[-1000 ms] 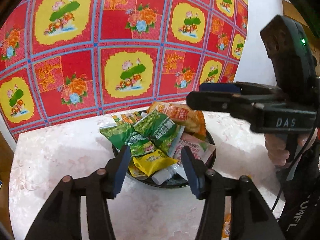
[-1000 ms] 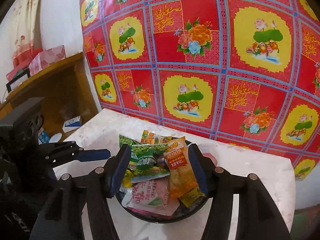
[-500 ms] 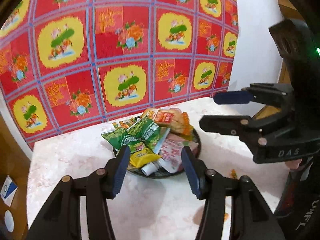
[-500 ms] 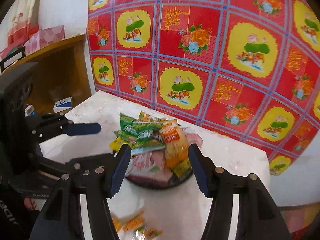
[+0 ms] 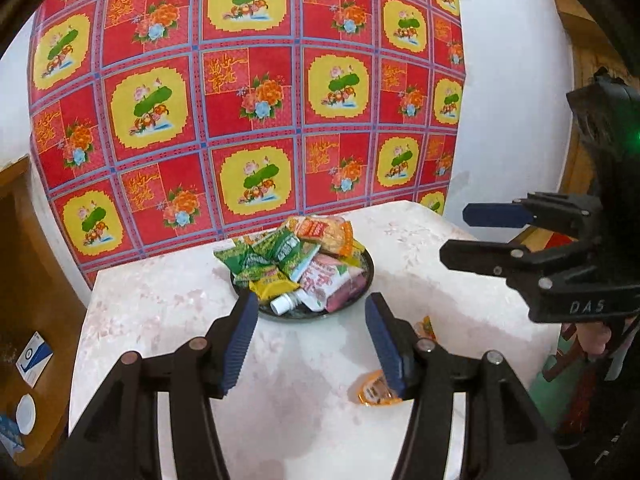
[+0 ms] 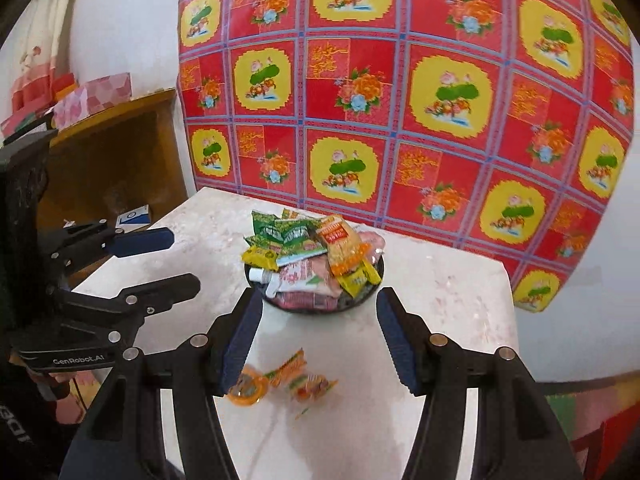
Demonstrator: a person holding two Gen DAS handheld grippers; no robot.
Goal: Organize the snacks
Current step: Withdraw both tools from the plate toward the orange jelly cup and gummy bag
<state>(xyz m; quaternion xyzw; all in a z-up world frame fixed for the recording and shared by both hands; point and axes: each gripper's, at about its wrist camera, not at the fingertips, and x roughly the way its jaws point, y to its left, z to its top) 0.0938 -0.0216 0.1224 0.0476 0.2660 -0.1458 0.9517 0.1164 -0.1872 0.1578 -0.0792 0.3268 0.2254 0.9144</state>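
Note:
A dark round bowl stands mid-table, heaped with snack packets: green ones, an orange one and a pink pouch. Loose orange snacks lie on the table nearer me. My left gripper is open and empty, held back from the bowl; it also shows in the right wrist view. My right gripper is open and empty too, and shows at the right of the left wrist view.
The white marbled table backs onto a red and yellow floral cloth on the wall. A wooden cabinet with pink boxes stands to the left. A small blue and white box lies on its shelf.
Both grippers have pulled back and up from the bowl, which now looks smaller and farther. Loose orange snacks near the front of the table have come into view.

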